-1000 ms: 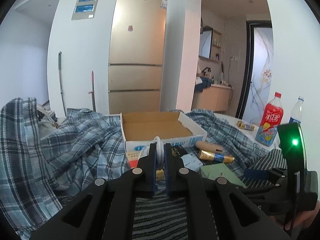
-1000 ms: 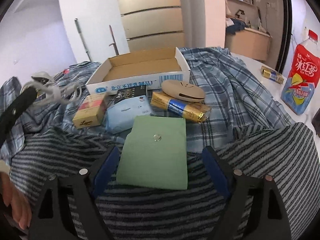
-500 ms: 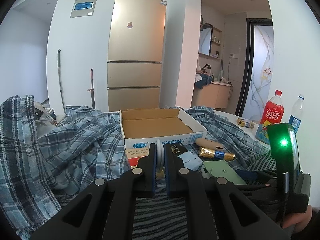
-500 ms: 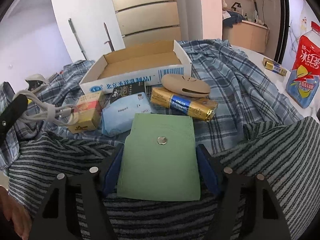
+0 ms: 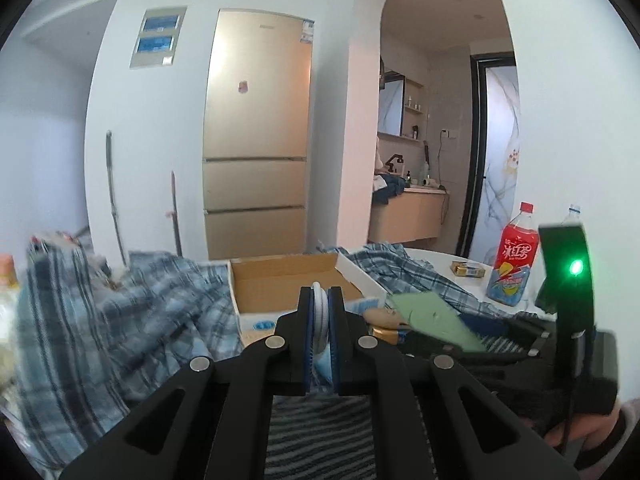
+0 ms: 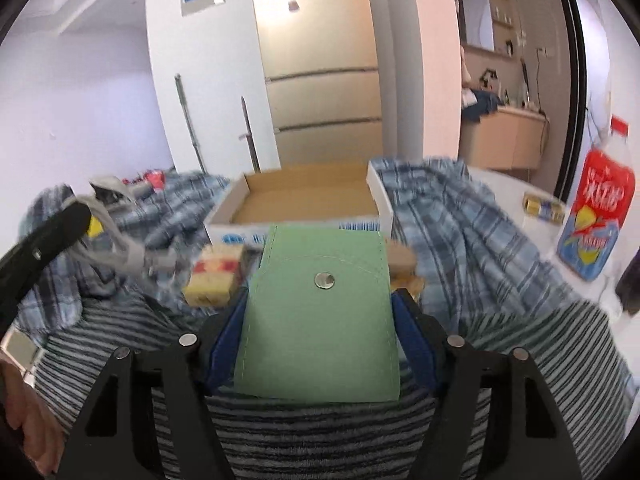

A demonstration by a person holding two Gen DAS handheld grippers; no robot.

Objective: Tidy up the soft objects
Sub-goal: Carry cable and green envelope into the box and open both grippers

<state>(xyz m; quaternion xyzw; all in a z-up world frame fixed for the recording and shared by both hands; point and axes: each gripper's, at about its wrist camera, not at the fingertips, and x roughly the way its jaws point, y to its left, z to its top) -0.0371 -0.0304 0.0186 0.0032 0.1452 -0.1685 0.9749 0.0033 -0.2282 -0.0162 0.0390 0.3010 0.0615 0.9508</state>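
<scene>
Open, bare cardboard box (image 6: 304,200) beyond clutter, plaid cloth (image 6: 452,220) around.

place: home | cues: fridge (image 5: 256,132); washroom vanity (image 5: 408,214); laundry-strewn table (image 6: 504,188)

A white table (image 6: 500,188) carries plaid cloth (image 6: 452,220), striped cloth (image 6: 320,432), a red-labelled bottle (image 6: 600,216) and a small gold box (image 6: 544,206).
</scene>
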